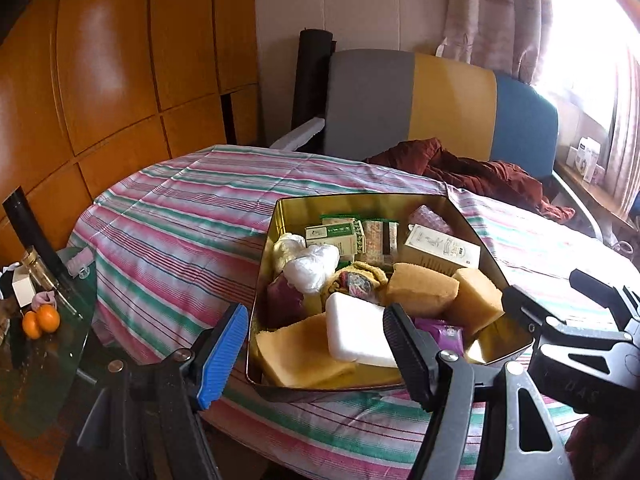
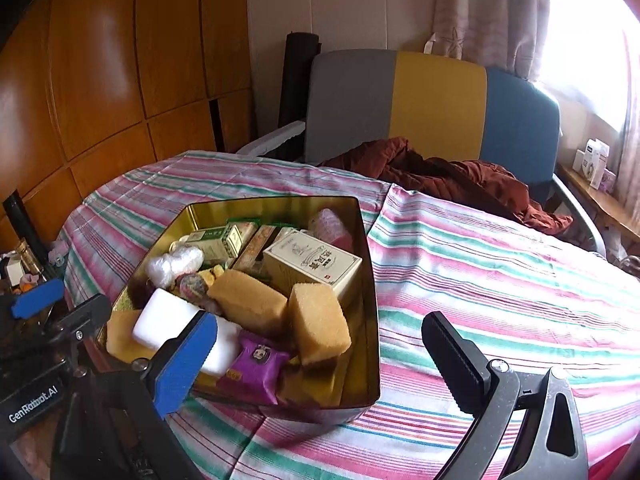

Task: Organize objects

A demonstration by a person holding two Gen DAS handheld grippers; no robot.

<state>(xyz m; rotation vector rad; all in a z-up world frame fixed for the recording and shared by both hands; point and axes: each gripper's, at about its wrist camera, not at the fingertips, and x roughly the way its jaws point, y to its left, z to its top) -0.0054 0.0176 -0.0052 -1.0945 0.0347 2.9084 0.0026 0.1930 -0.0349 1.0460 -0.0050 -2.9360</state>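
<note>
Sitting near the striped cloth's front edge, a crammed tin

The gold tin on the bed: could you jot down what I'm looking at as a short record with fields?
Container: gold tin, open, no lid on it
Resting on: striped bedsheet
Contents: yellow sponges, white foam block, purple packet, cream box
Left hand-held gripper: open, empty, at the tin's near edge
Right hand-held gripper: open, empty
Behind: brown-red cloth

Small boxes on the windowsill are too small to read.
</note>
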